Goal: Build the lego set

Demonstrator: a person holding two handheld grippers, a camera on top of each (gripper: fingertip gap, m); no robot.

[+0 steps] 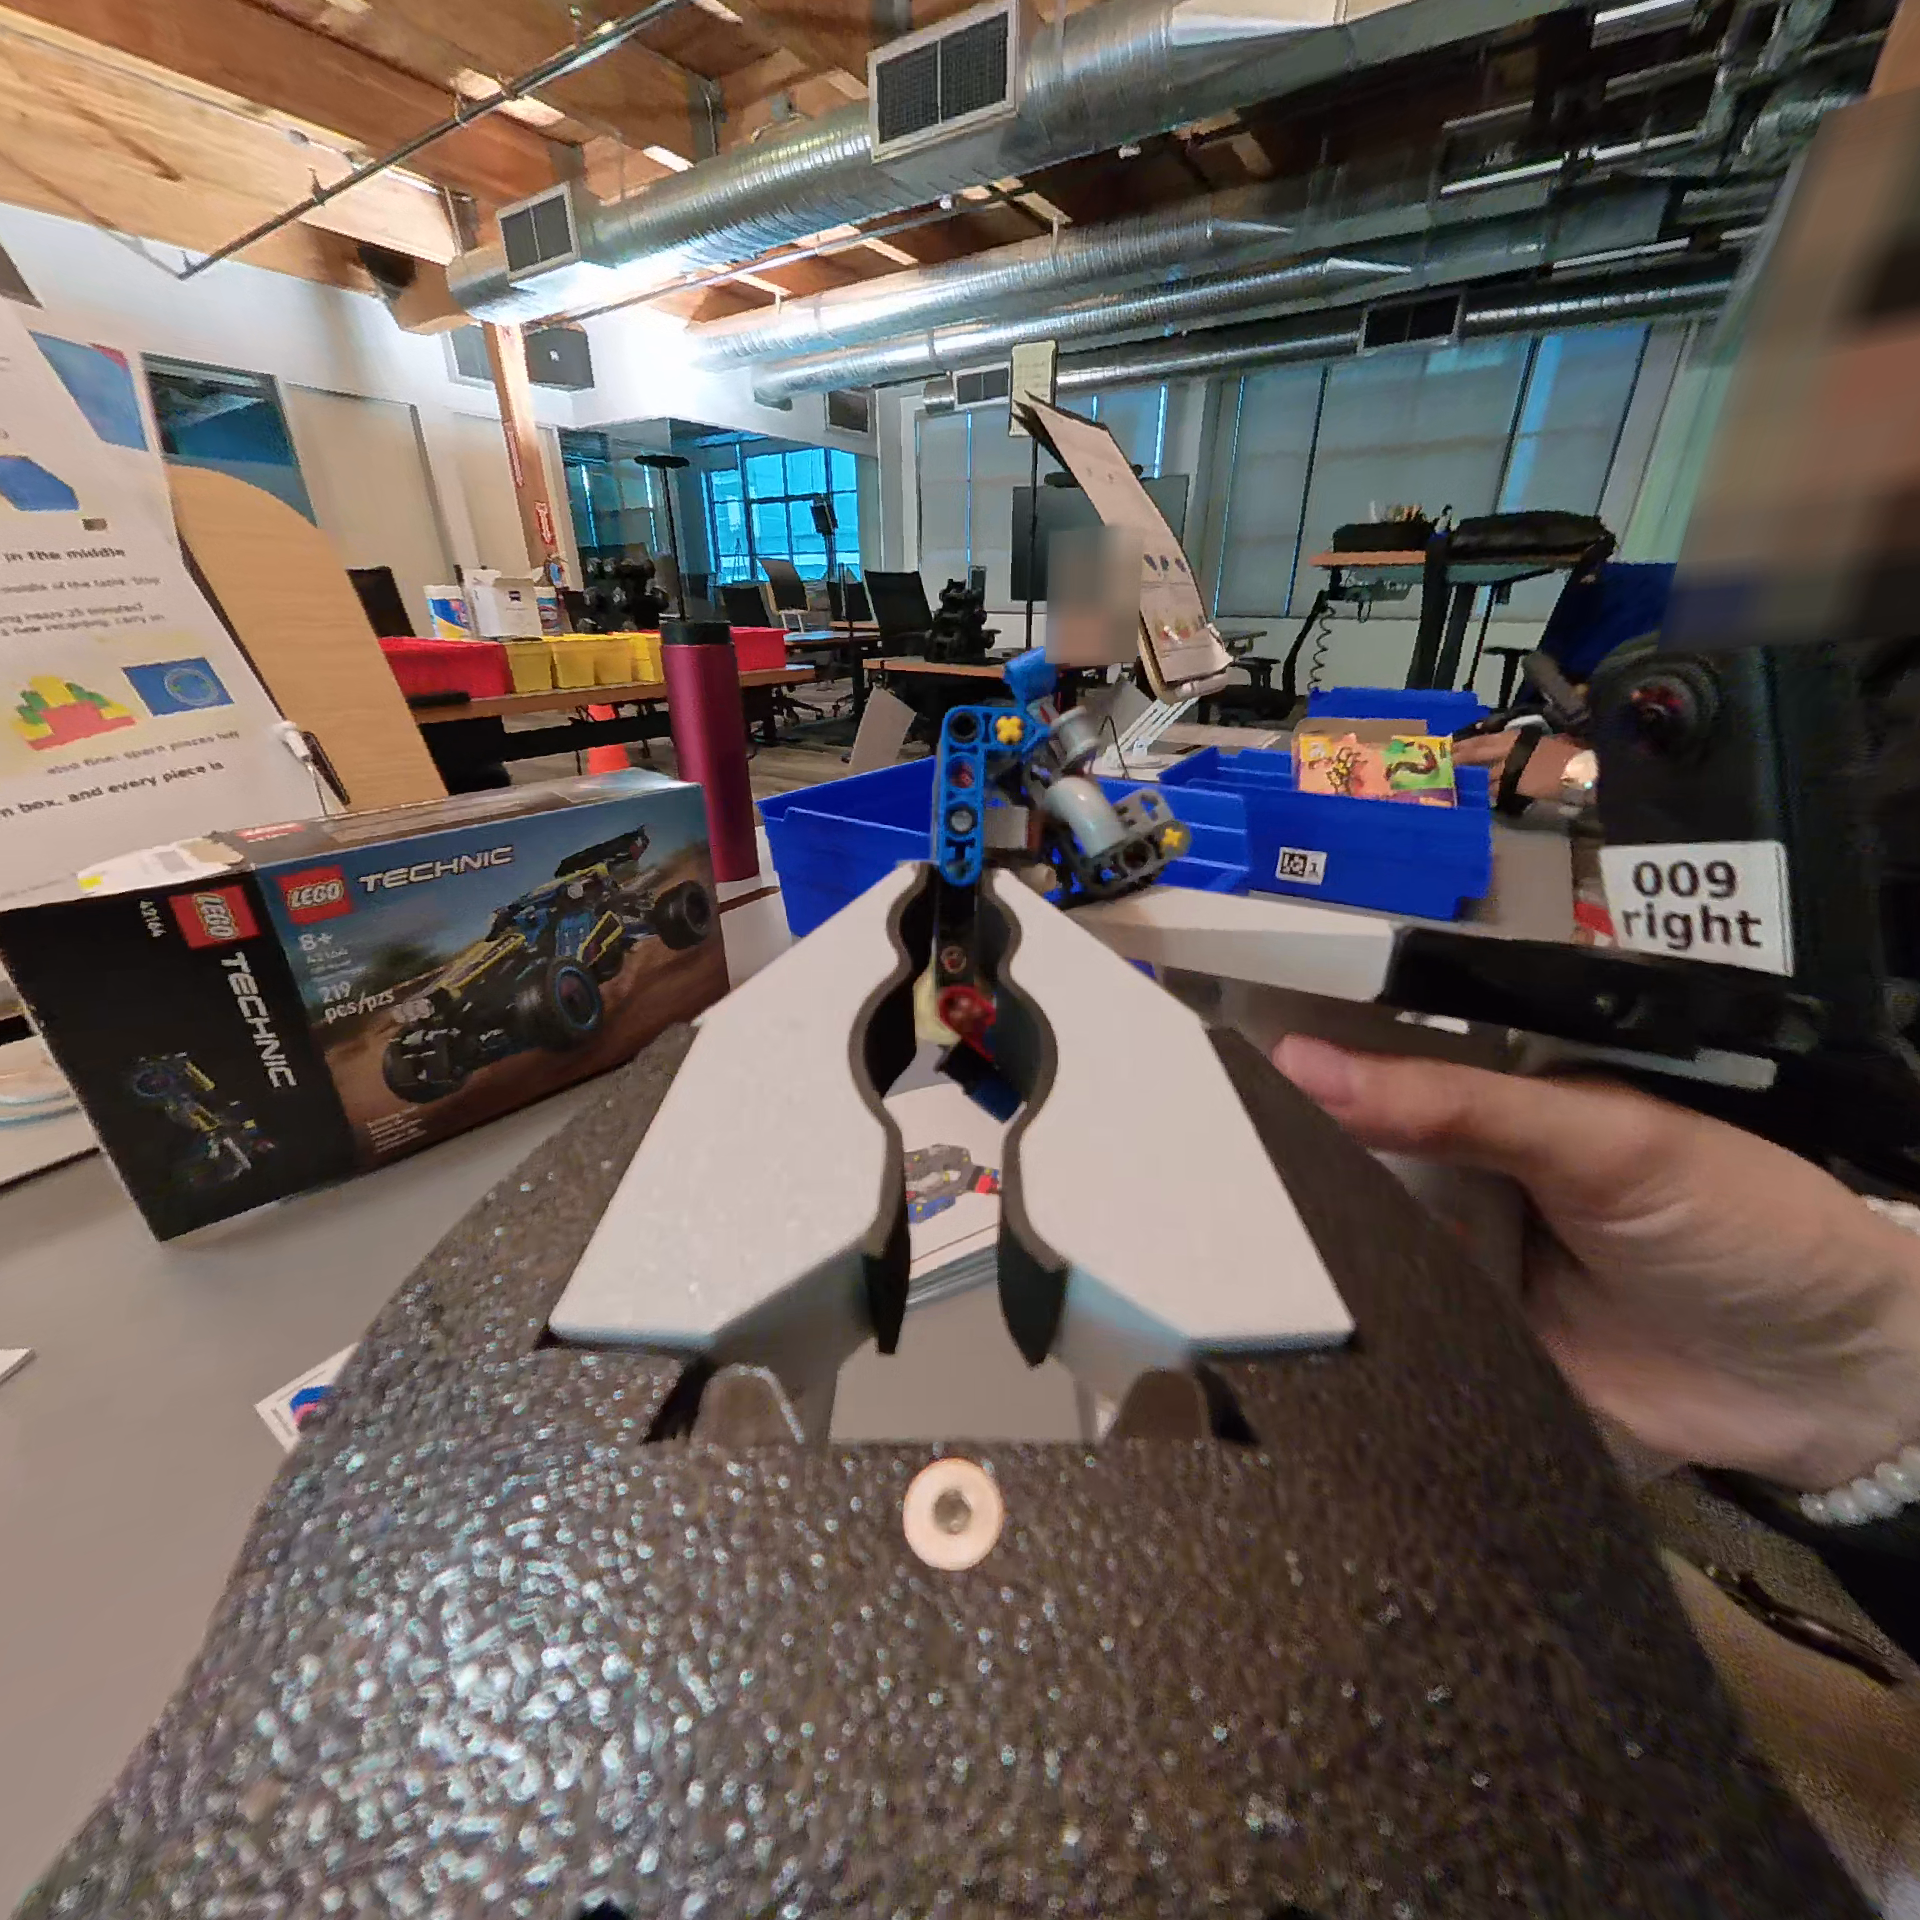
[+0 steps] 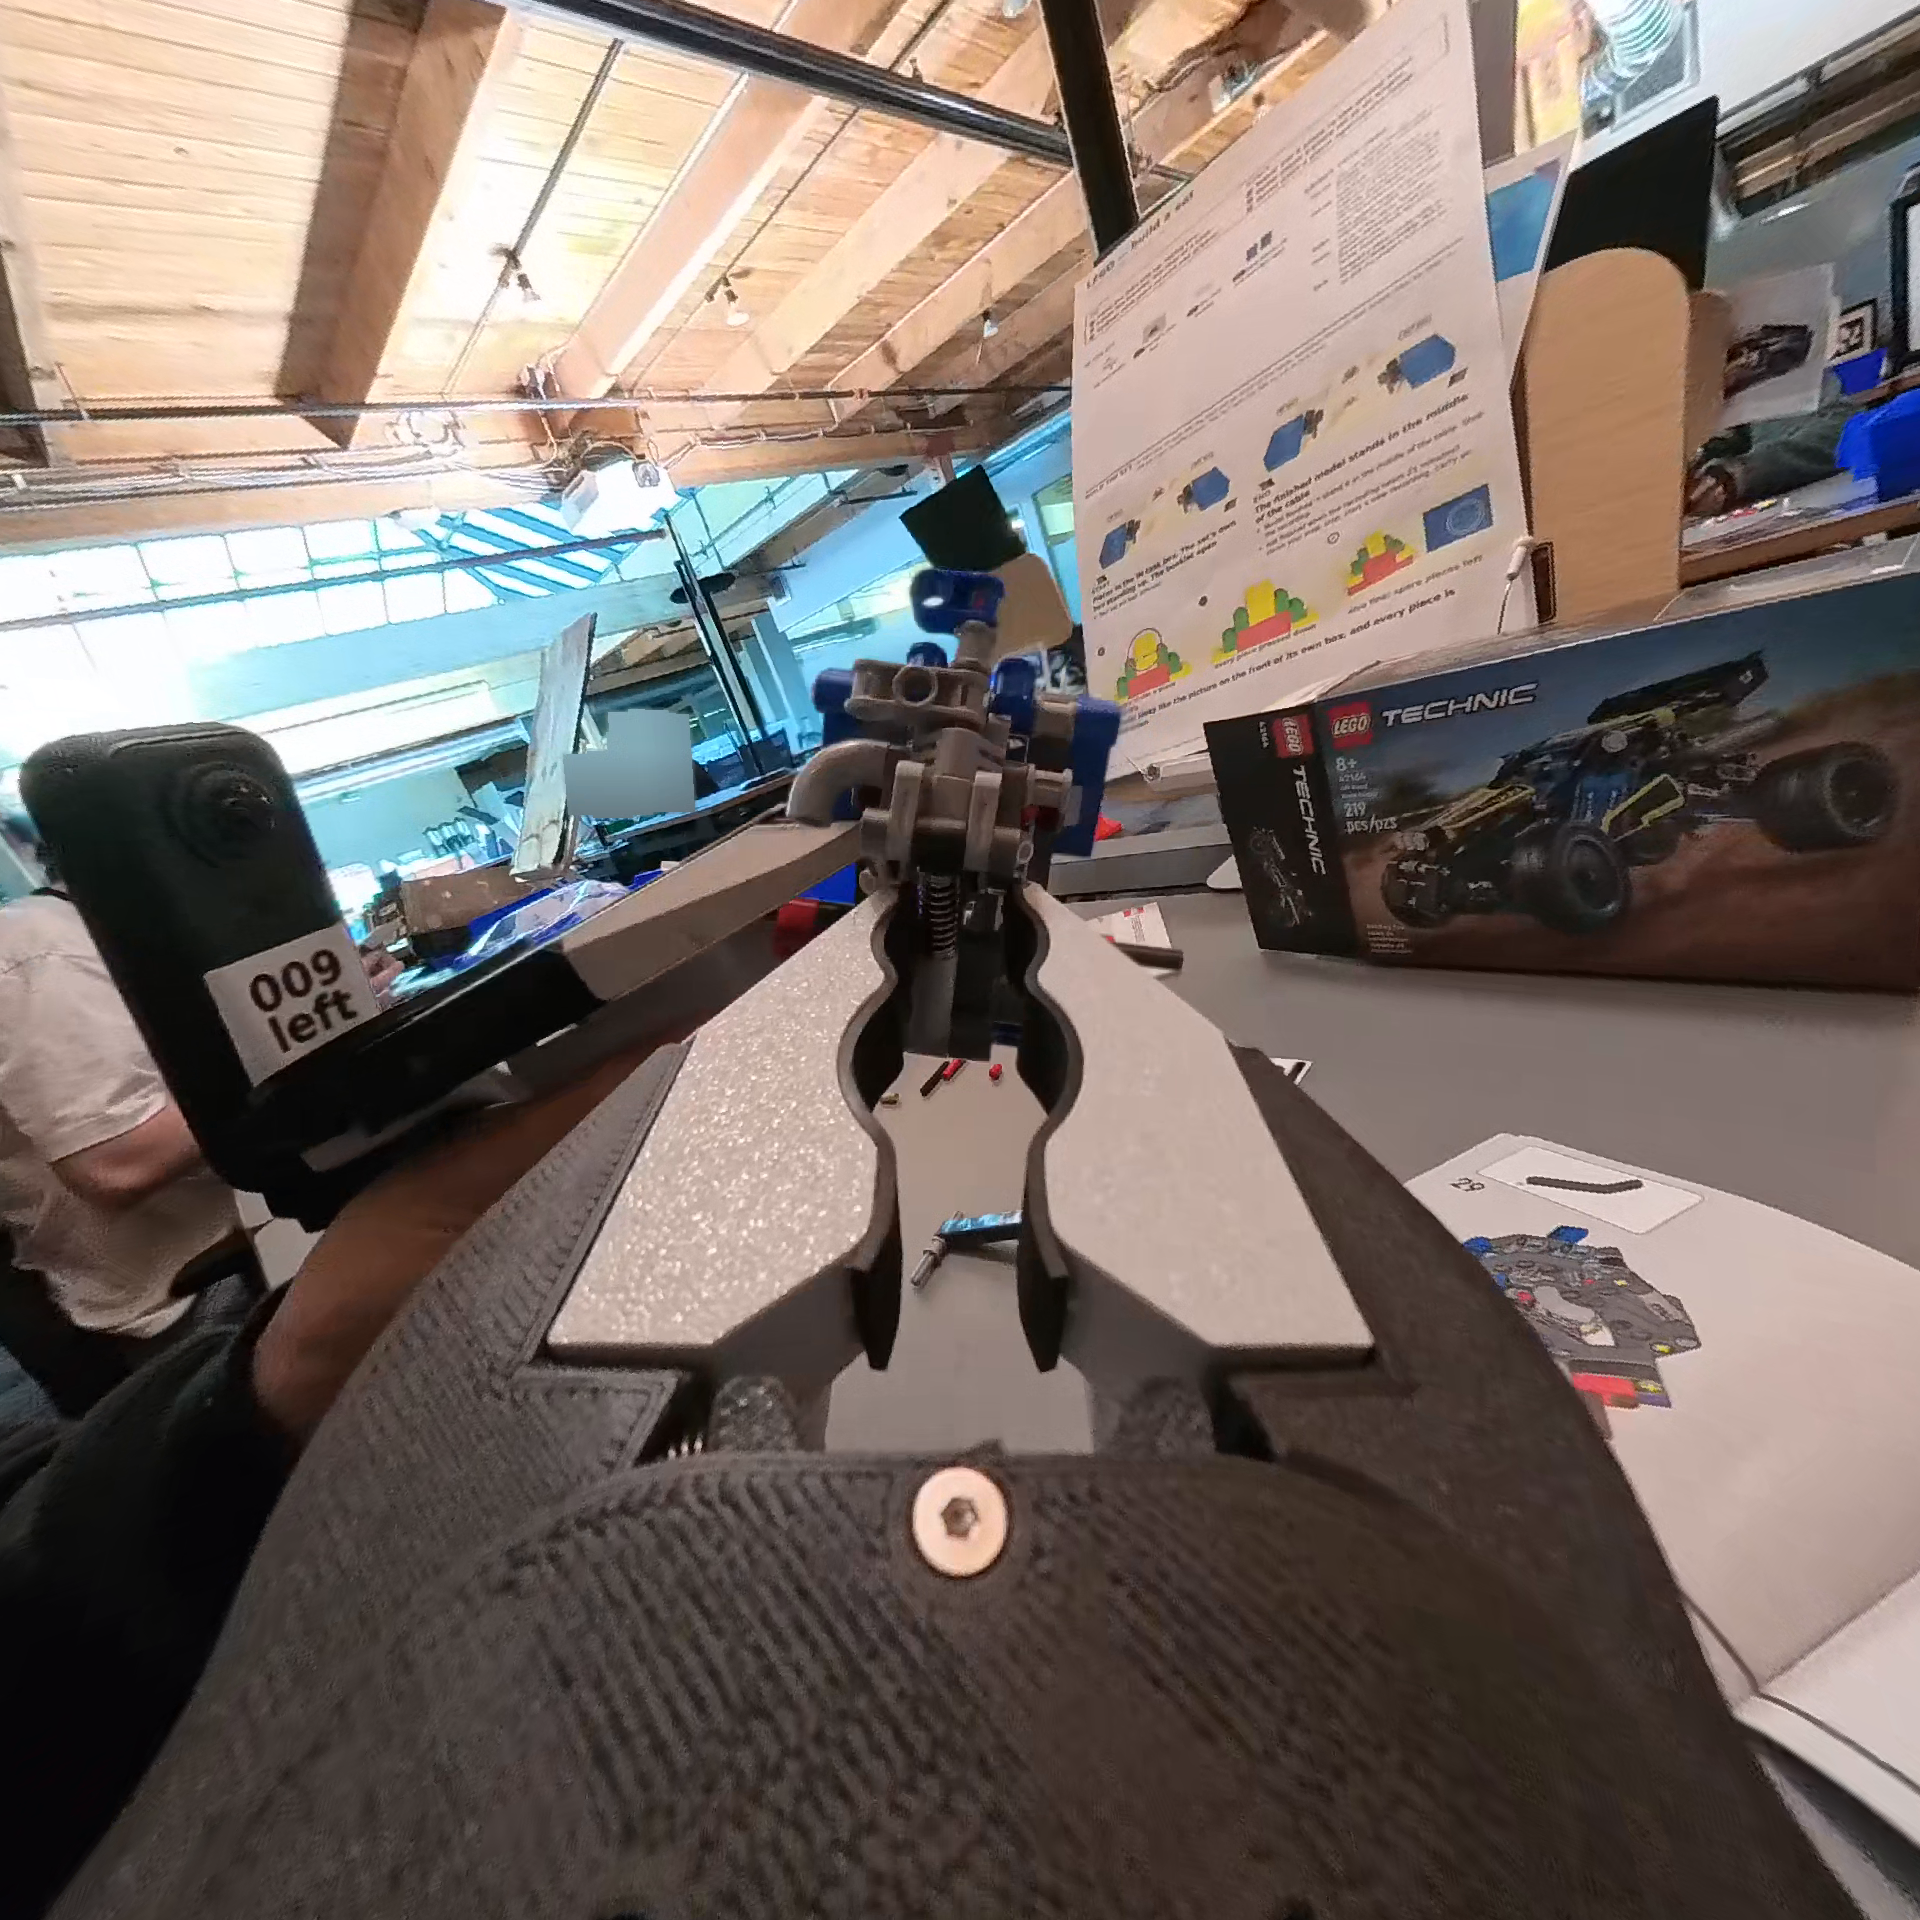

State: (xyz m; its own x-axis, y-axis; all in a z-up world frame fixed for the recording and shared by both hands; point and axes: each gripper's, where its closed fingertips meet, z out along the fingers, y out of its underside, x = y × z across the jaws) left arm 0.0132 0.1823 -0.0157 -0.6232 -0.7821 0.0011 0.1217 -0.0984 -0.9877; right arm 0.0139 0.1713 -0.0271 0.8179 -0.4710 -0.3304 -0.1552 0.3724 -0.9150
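Presently: half-built model (image 1: 1023, 800), blue and grey, held above the table (image 2: 1455, 1049) between both tools. Left gripper (image 1: 948, 894) and right gripper (image 2: 951, 904) fingers narrow, clamped on it. Step: mid-assembly. Next: probably fetch loose piece (image 2: 961, 1236) below, per booklet (image 2: 1621, 1340).

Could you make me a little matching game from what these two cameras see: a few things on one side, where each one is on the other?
Things:
1. half-built model
2. set box
3. instruction booklet
4. loose small parts

Places:
A. lying open on the table
B. standing on the table
C. held up in the air by both pairs of fingers
D. scattered on the table under the fingers

Pairs: 1-C, 2-B, 3-A, 4-D
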